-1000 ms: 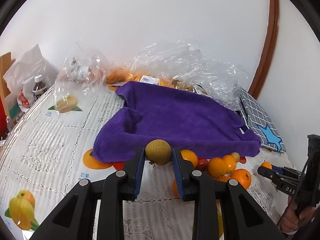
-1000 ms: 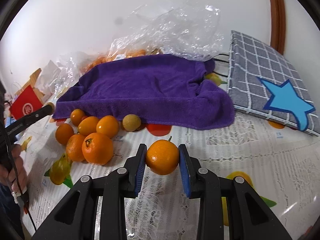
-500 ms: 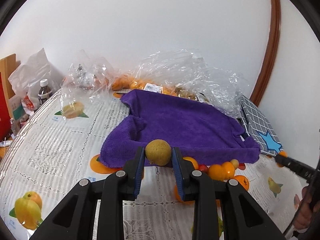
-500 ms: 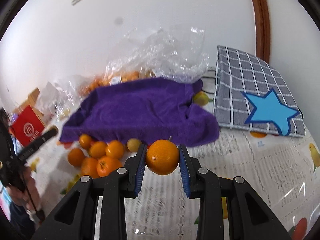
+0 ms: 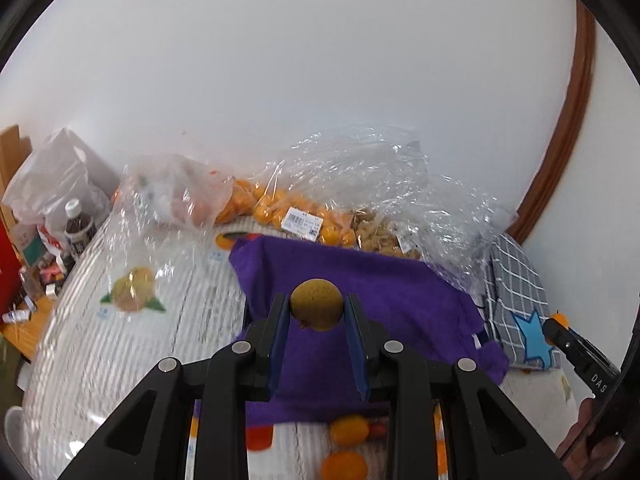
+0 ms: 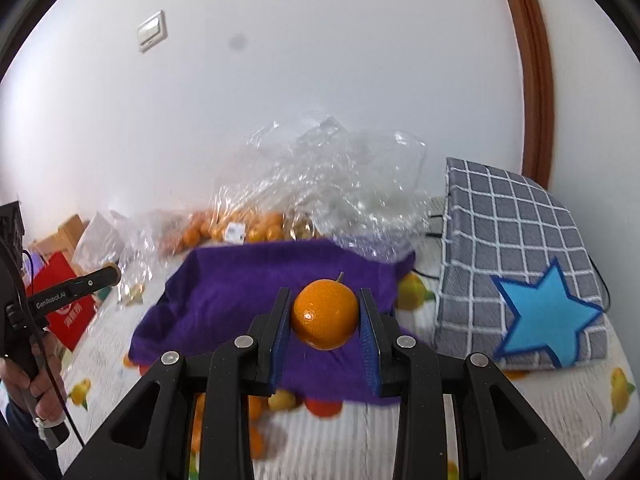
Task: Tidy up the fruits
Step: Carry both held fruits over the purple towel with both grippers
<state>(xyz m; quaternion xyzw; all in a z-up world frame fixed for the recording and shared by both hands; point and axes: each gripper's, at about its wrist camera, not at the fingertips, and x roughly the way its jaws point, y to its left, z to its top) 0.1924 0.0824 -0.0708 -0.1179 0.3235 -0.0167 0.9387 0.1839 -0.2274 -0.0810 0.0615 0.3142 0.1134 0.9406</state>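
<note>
Our left gripper (image 5: 317, 312) is clamped on a brownish-yellow round fruit (image 5: 316, 304), held in the air above the purple towel (image 5: 360, 284) that serves as our landmark on the fruit-printed tablecloth (image 5: 120, 344). Our right gripper (image 6: 325, 318) is clamped on an orange (image 6: 325, 314), its short stem pointing up, likewise raised over the purple towel. At the towel's near edge lie loose oranges (image 5: 349, 430), partly hidden behind our gripper arms. Beyond the towel's far edge, against the white wall (image 5: 320, 60), clear plastic bags (image 5: 360, 184) hold more oranges and some pale produce we cannot identify. To the towel's right a grey checked cushion with a blue star (image 6: 516, 272) lies just beside it. Well to the towel's left we see a dark bottle (image 5: 78, 222) and a red bag (image 6: 66, 308).
</note>
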